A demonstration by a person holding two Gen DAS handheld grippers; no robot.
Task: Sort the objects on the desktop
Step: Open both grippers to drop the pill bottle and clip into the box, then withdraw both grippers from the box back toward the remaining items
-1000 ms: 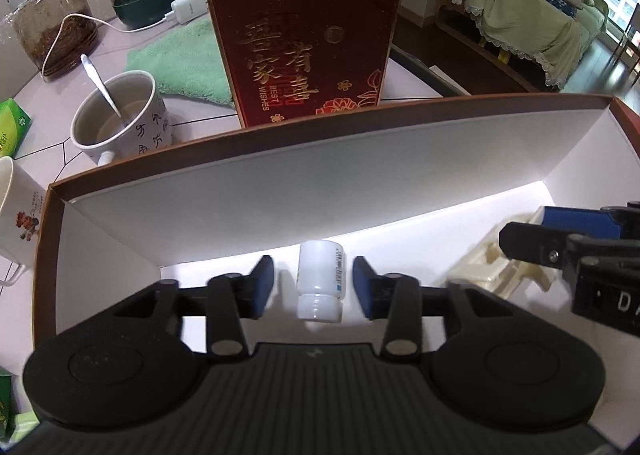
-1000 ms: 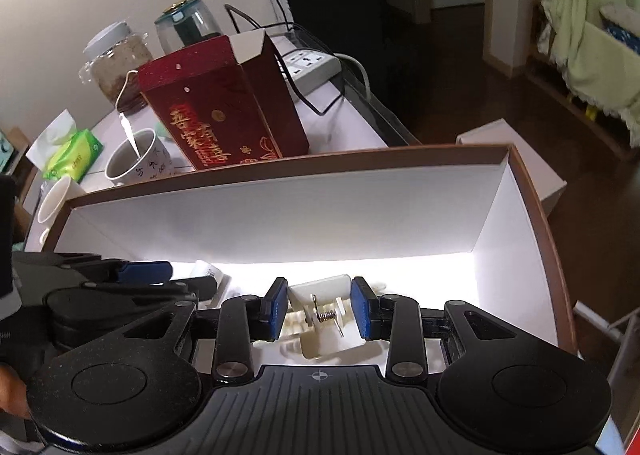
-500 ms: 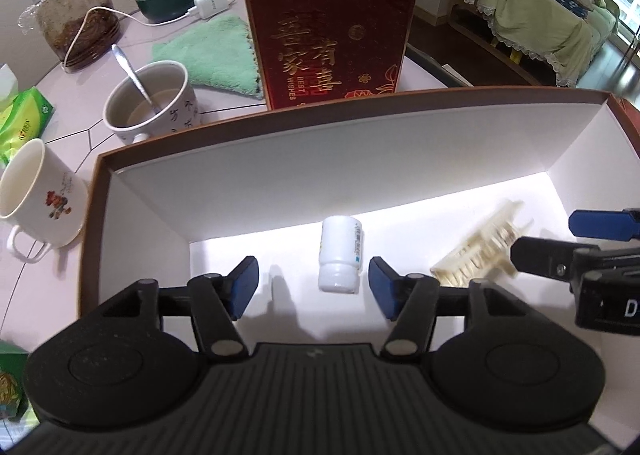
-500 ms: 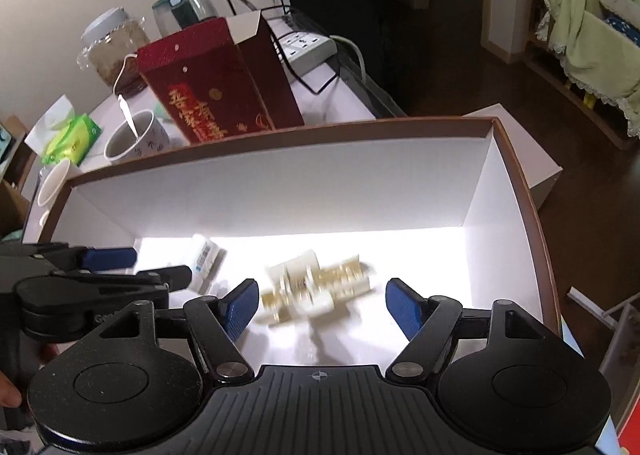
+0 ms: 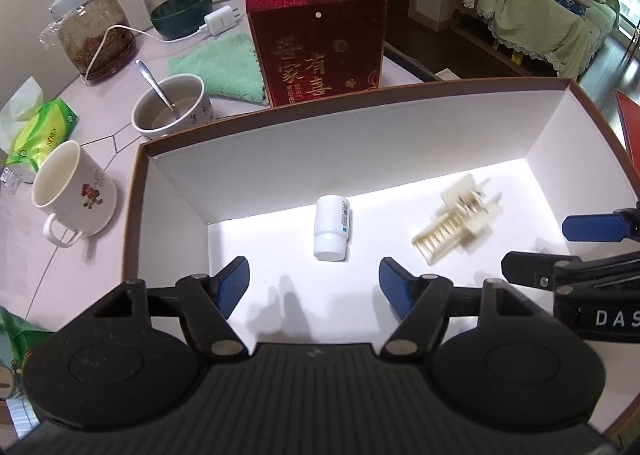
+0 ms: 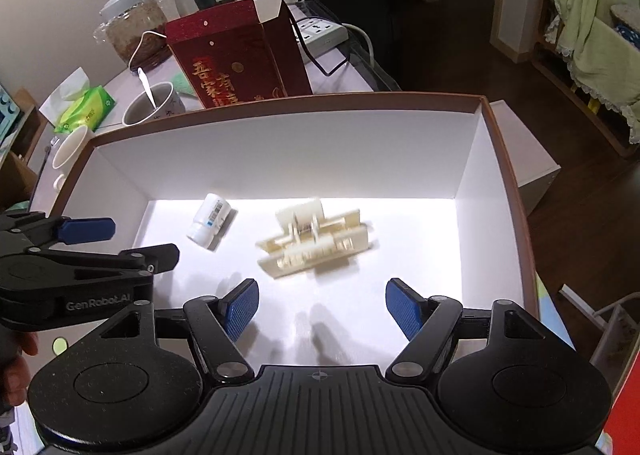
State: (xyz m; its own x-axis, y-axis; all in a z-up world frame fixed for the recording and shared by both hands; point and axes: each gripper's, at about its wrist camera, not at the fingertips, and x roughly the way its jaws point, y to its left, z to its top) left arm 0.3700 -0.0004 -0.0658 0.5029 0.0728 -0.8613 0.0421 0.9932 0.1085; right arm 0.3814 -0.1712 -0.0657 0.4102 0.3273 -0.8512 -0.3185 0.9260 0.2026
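Both the left gripper (image 5: 314,285) and right gripper (image 6: 322,307) hung released, jaws wide, above the white box (image 5: 280,159). Inside it lay a smooth plastic bottle (image 5: 332,227) on its side, likely light and apt to roll, best pinched across its body. Near it lay a cream ribbed clip (image 6: 314,243), stiff, probably brittle.

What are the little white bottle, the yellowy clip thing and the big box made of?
The bottle looks like smooth white plastic, slightly shiny, with a paper label stuck round it. The clip seems to be cream plastic with ridges; it is blurred, so the small metal-looking part in its middle is only a guess. The box looks like stiff cardboard: thin flat walls, matte white inside, brown along the rim.
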